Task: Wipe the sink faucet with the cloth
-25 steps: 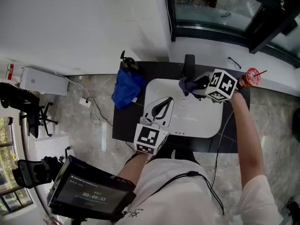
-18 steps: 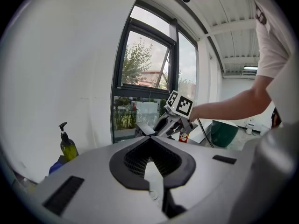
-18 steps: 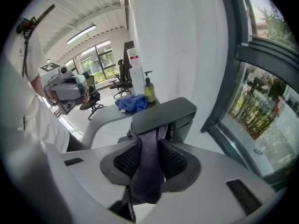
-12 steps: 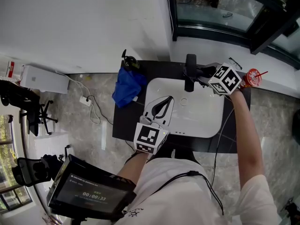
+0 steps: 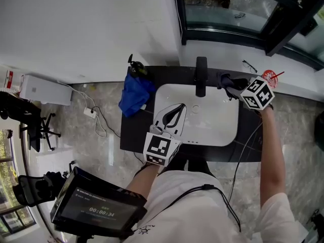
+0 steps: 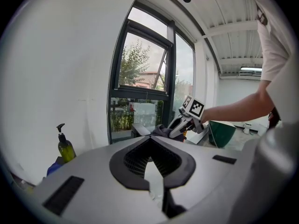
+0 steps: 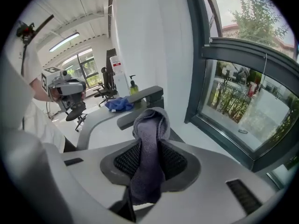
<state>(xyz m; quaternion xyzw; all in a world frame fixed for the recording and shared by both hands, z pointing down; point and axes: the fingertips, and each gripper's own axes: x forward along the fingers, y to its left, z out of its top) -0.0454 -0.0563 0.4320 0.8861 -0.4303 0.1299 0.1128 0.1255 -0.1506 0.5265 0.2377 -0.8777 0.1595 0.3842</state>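
Head view, sink (image 5: 212, 135): white bowl set in a dark counter (image 5: 132, 135). The faucet (image 5: 201, 76) stands upright at the middle of the back rim.
Head view, right gripper (image 5: 230, 82): to the right of the faucet, near it but apart, over the back of the counter. The dark cloth (image 5: 225, 79) is bunched at its tip, on the side toward the faucet.
Head view, left gripper (image 5: 173, 115): low over the sink's left front, well apart from the faucet. It is likely parked there to leave the wiping side free.
Head view, counter left end: blue rag (image 5: 134, 92) and soap bottle (image 5: 132, 62), out of the working area.
Left gripper view, jaws: the tips meet with nothing between them. The white sink shows below, with the faucet and right gripper ahead.
Right gripper view, jaws: clamped on the cloth, which runs down between the pads (image 7: 176, 161) and folds into a loop past the tips. The loop puts a soft face ahead of the hard jaws.
Right gripper view, faucet: a grey bar just behind the loop. Contact cannot be confirmed here, and the head view shows a gap.
Step, judged: the cloth is off the faucet. The next contact calls for the loop, not the jaw tips, on the metal.
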